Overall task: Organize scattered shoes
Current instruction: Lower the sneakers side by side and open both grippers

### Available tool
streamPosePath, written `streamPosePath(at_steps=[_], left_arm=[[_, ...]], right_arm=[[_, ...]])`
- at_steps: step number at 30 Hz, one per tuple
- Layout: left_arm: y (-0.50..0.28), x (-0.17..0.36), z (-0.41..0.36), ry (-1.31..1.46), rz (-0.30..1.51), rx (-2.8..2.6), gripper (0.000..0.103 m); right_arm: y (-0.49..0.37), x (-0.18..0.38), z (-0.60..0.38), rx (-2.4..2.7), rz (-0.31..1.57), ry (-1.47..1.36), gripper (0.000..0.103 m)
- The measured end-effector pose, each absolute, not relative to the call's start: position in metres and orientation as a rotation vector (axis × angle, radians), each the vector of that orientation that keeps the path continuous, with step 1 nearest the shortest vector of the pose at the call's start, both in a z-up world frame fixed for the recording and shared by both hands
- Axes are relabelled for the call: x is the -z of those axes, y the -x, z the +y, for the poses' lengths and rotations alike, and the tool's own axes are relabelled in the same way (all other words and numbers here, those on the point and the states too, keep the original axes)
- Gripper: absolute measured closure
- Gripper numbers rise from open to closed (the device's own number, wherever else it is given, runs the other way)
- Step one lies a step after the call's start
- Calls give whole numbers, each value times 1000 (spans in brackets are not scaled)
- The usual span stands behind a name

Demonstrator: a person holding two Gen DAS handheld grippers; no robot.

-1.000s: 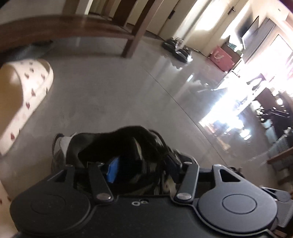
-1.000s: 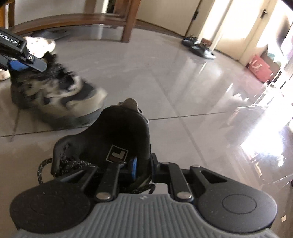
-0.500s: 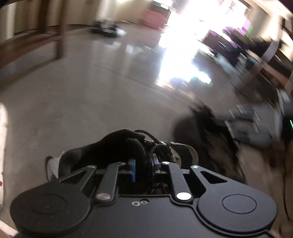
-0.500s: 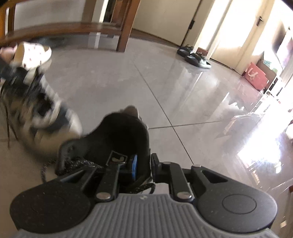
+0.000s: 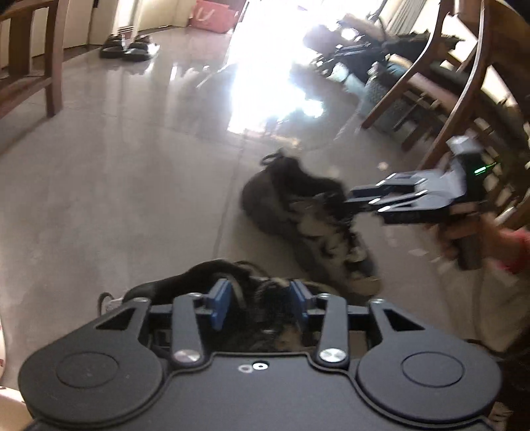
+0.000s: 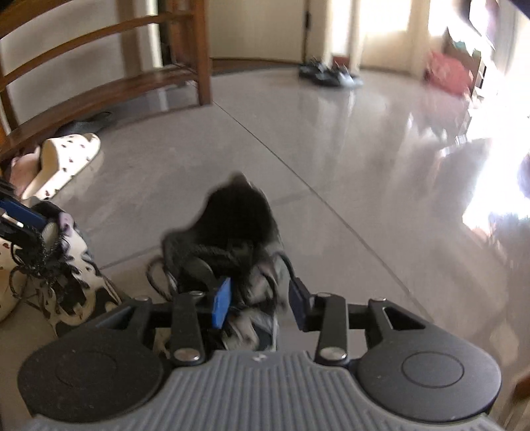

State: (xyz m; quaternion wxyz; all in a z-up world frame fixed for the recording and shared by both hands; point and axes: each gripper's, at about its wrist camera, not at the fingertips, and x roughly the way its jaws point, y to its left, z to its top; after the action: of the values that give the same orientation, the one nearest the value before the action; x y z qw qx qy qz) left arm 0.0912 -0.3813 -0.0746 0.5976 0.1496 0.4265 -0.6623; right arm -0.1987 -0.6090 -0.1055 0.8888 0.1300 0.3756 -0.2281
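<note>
Two black-and-grey laced sneakers lie side by side on the tiled floor. My left gripper (image 5: 260, 298) hovers over the collar of one sneaker (image 5: 212, 277). Its jaws are opening and the blue pads (image 5: 220, 298) stand clear of the shoe. My right gripper (image 6: 260, 301) is over the other sneaker (image 6: 238, 218), jaws also opening, with the tongue and laces loose between the pads. The left wrist view shows the right gripper (image 5: 356, 200) at that second sneaker (image 5: 291, 212), with a hand (image 5: 470, 238) on its grip. The left gripper's blue pad (image 6: 20, 210) shows by the first sneaker (image 6: 66, 285).
A white slipper with small hearts (image 6: 63, 159) lies by a wooden bench (image 6: 132, 83), with a dark slipper (image 6: 89, 122) under it. A dark pair of slippers (image 5: 127, 49) sits far off near a pink bag (image 5: 210, 15). Wooden chairs (image 5: 430, 86) stand at right.
Both grippers were shut on their sneakers half a second ago; now their jaws have spread apart. The left view has swung right, bringing the second sneaker and the right gripper into sight.
</note>
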Motion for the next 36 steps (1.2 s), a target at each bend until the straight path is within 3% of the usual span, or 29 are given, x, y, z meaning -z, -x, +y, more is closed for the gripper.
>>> streamPosePath(at_steps=[7,13,29,36], left_arm=[[-79,95,-359,-431,1162,1561,62],[-48,131,-373,-653,1085,1273,62],[-54,139,-419,-617,869,1225,59],[-45,148,-403,-609,848,1216,61]], right_arm=[[188,115,-618,396,825,-374,56],[171,122,-608,397,820,-269,56],[68,121,-603,264,739,-91,57],[123,98,-627,311,708,-109,56]])
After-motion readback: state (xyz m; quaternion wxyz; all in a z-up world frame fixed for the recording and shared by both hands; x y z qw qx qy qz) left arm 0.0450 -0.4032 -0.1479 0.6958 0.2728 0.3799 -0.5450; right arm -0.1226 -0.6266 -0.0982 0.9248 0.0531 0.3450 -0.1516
